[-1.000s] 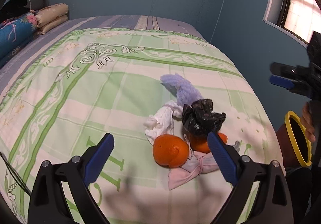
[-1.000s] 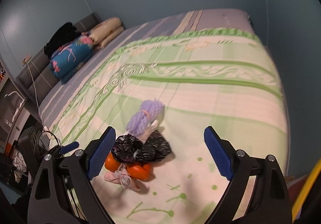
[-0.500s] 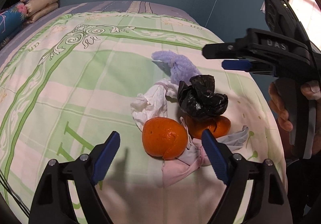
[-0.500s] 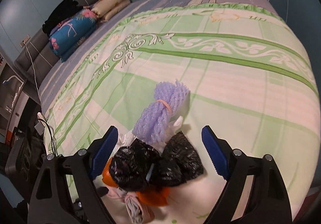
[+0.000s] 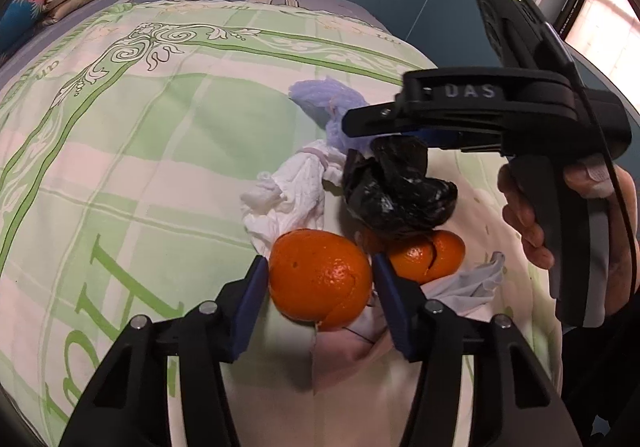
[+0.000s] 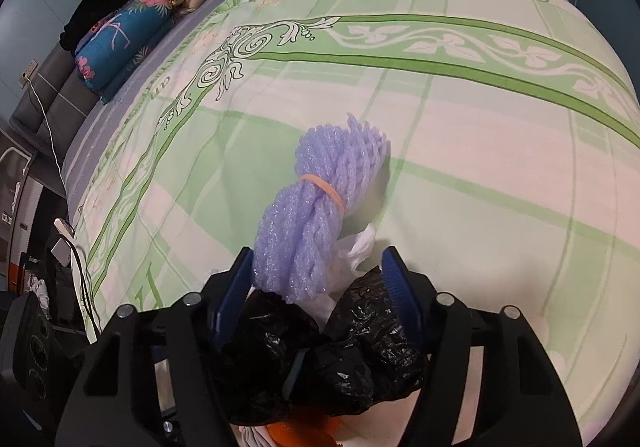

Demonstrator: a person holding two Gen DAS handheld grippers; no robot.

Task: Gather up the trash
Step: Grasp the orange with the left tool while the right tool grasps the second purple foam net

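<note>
Left gripper (image 5: 320, 279): your closing jaws flank the round orange fruit (image 5: 320, 279), both pads touching it.
Second orange, split-peeled (image 5: 426, 255): just right of the first, under the crumpled black plastic bag (image 5: 396, 191).
White tissue wad (image 5: 288, 191): behind the first fruit, left of the bag.
Lilac foam net bundle (image 6: 320, 207): farthest back in the pile.
Right gripper (image 6: 320, 283): your closing jaws straddle the bag and the bundle's near end (contact unclear).
Green patterned bedspread (image 6: 460, 151): under everything.
Folded pillows (image 6: 160, 3): at the far-left end.
</note>
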